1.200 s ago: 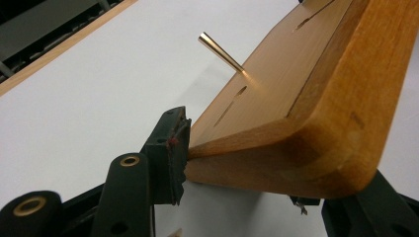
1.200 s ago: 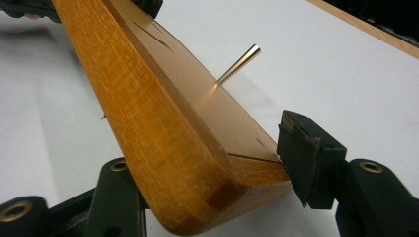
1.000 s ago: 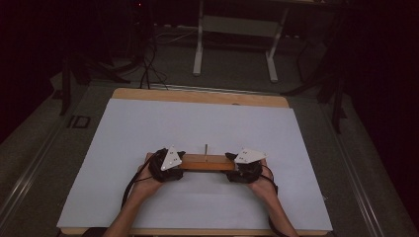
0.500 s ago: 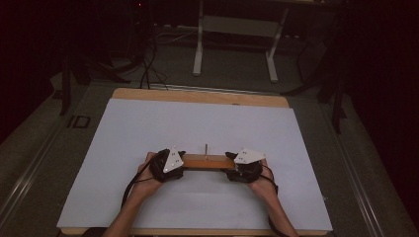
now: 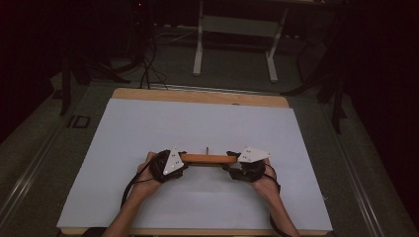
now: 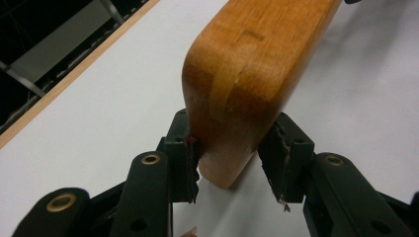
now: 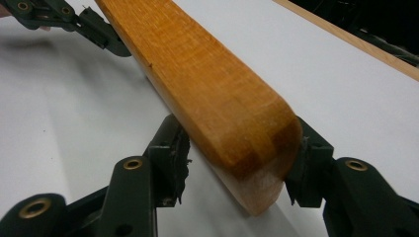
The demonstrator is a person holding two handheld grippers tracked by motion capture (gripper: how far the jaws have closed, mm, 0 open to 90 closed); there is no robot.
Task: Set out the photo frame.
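- High view: my left gripper [image 5: 170,162] and my right gripper [image 5: 247,163] sit at the two ends of a wooden bar [image 5: 207,158], which lies crosswise on the near half of the worktop [image 5: 148,128]. A thin metal pin [image 5: 207,149] stands up from the bar's middle.
- Against the pictures from a second and half a second ago, almost nothing has shifted: bar, hands and grippers keep the same places. I judge that I am holding a two-ended grip steady, with the lift or carry not yet begun.
- Left gripper view: my jaws bracket the rounded end of the wooden bar [image 6: 247,74]. The left pad [image 6: 190,148] touches the wood; the right pad [image 6: 276,153] sits just beside it, and I cannot tell whether it presses. So the jaws are closed around the end, with a firm pinch uncertain.
- Right gripper view: my jaws straddle the other end of the wooden bar [image 7: 217,103]. The right pad [image 7: 304,163] is against the wood and the left pad [image 7: 173,153] touches its lower edge, so I read this as pinching the bar. The left gripper [image 7: 74,19] shows far off at the bar's other end.
- Surface and room: the worktop is covered by a white sheet, with a wooden edge [image 5: 197,95] showing at the far side. Beyond it the room is dark, with cables [image 5: 148,69] on the floor and a pale metal stand [image 5: 234,44].
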